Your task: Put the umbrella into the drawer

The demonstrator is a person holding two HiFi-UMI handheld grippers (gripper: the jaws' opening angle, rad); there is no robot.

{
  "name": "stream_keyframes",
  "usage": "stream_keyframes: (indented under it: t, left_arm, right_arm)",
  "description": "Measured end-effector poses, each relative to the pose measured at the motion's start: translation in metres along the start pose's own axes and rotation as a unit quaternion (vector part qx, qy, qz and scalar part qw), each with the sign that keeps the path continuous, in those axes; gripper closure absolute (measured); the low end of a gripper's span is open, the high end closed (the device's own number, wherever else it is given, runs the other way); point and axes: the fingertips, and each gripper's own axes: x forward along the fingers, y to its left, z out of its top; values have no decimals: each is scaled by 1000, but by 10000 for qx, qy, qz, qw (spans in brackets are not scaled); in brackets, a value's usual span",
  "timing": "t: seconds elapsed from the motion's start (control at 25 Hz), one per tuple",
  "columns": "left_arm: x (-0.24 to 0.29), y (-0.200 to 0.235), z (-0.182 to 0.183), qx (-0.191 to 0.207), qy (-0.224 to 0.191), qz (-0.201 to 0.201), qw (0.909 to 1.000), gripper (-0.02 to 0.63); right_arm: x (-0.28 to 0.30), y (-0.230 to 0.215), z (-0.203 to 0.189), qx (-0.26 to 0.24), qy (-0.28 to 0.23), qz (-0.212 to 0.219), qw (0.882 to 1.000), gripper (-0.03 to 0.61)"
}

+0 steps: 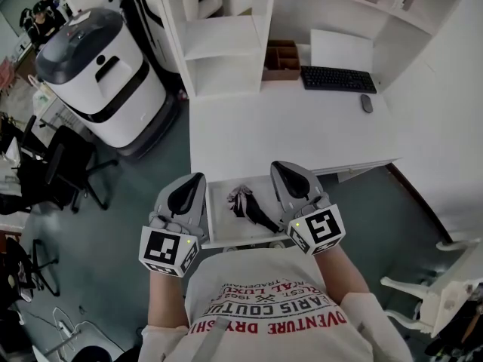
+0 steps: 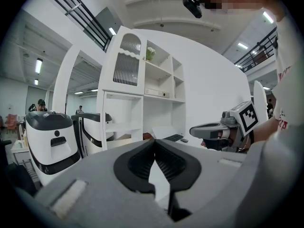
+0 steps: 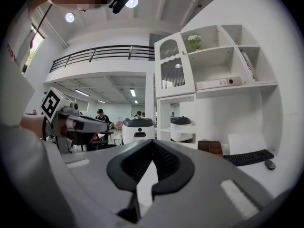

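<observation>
Hovering with jaws together and empty, left gripper (image 1: 195, 183) and right gripper (image 1: 281, 169) risk jamming the umbrella (image 1: 253, 208) if they shove the drawer (image 1: 219, 221) carelessly.

Left gripper (image 1: 196, 181) and right gripper (image 1: 279, 169), both level, jaws together

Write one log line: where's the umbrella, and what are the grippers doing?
umbrella: lying in open drawer | left gripper: shut, empty | right gripper: shut, empty
</observation>
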Motion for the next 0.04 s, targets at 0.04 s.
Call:
stream_keyframes:
  t: [0.04]
  left_arm:
    - [1,0,0,-4,-1,-3,10000,609]
  right_arm:
    - [1,-1,0,-4,-2,-4,10000,578]
